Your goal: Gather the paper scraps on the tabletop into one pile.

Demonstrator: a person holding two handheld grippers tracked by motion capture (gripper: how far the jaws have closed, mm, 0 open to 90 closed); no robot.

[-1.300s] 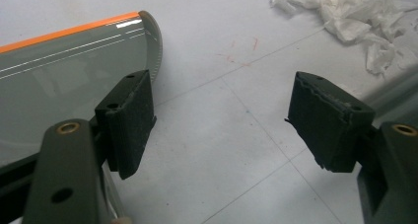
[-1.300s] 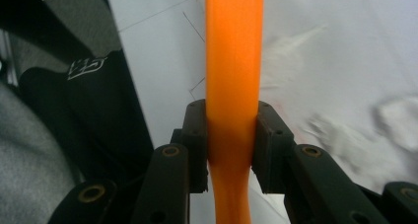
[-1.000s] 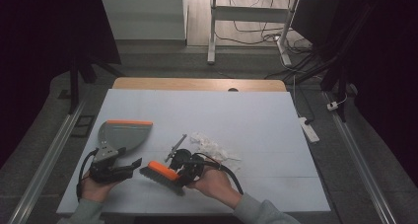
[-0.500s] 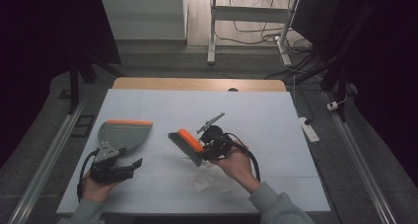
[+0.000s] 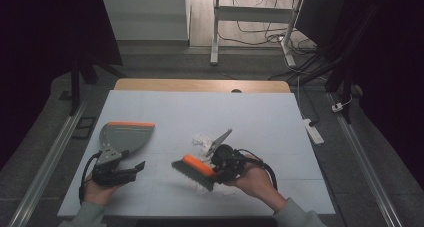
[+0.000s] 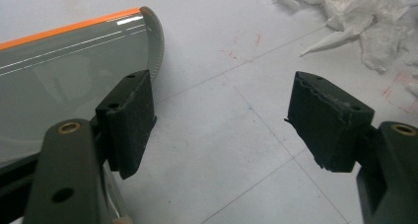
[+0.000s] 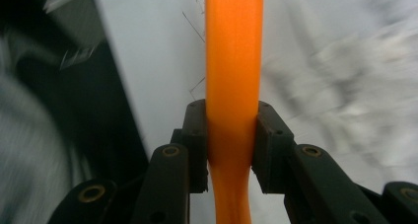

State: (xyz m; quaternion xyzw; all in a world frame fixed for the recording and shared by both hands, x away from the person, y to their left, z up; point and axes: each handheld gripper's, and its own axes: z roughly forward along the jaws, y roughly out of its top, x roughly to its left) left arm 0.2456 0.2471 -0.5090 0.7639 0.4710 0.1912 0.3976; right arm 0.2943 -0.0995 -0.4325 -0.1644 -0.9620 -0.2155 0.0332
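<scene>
Gripping: right gripper (image 7: 231,145) has its jaws clamped on the orange back of the hand brush (image 5: 196,170), one pad pressed against each side of it in the right gripper view.
Brush place: in the high view it sits toward 6 o'clock on the white table (image 5: 260,117), slightly right of centre, bristles pointing down at the surface and its grey handle end rising toward 1 o'clock.
Right hand (image 5: 252,176): at 4 o'clock of the brush, wrapped around the gripper body.
Left gripper (image 6: 222,130): jaws stand wide apart with nothing between them but bare table.
Dustpan (image 5: 125,137): grey with an orange lip, lying flat at 8 o'clock on the table; the left gripper's left jaw is just beside its curved edge, contact not clear.
Paper scraps (image 5: 202,140): white crumpled bits at 12 o'clock of the brush, near it, well apart from the dustpan.
</scene>
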